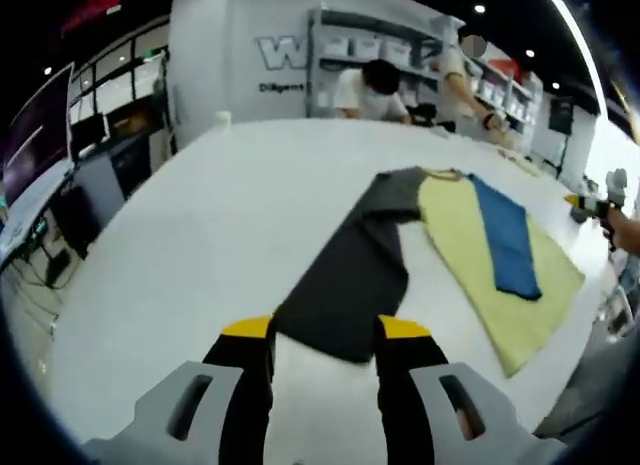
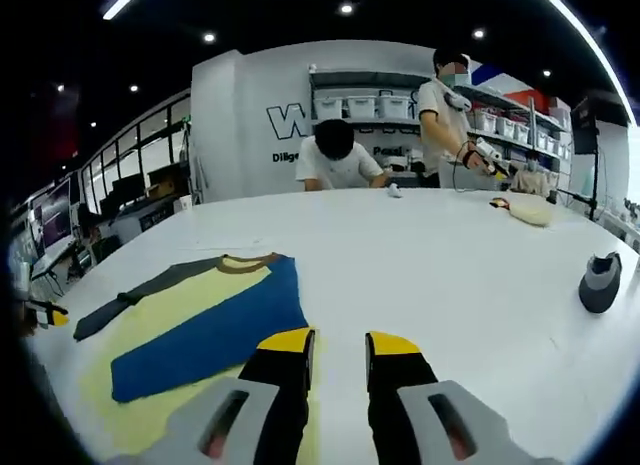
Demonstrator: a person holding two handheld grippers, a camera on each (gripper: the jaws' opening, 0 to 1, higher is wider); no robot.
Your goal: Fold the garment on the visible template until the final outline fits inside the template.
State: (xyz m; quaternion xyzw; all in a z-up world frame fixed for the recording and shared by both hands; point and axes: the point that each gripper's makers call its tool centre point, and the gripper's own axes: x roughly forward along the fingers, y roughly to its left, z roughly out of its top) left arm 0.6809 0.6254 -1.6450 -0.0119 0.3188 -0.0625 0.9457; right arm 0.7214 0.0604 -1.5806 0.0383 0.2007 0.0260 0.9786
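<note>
A garment lies flat on the white table (image 1: 230, 215). It has a yellow body (image 1: 470, 245), a blue panel (image 1: 505, 240) and a dark grey sleeve (image 1: 350, 275) stretched towards me. My left gripper (image 1: 325, 330) is open, and the sleeve's end lies between its yellow-tipped fingers (image 1: 248, 327). In the right gripper view the garment (image 2: 200, 325) sits at the lower left. My right gripper (image 2: 338, 345) is open beside its near edge, with bare table showing between the jaws. The left gripper (image 2: 45, 313) is at the sleeve's tip. The right gripper (image 1: 598, 203) is held past the garment's far side.
Two people work at the table's far edge (image 2: 340, 155) in front of shelves with bins (image 2: 360, 105). A grey and black object (image 2: 600, 282) and a beige item (image 2: 530, 211) lie on the table to the right. Desks with monitors (image 1: 60, 145) stand off the left edge.
</note>
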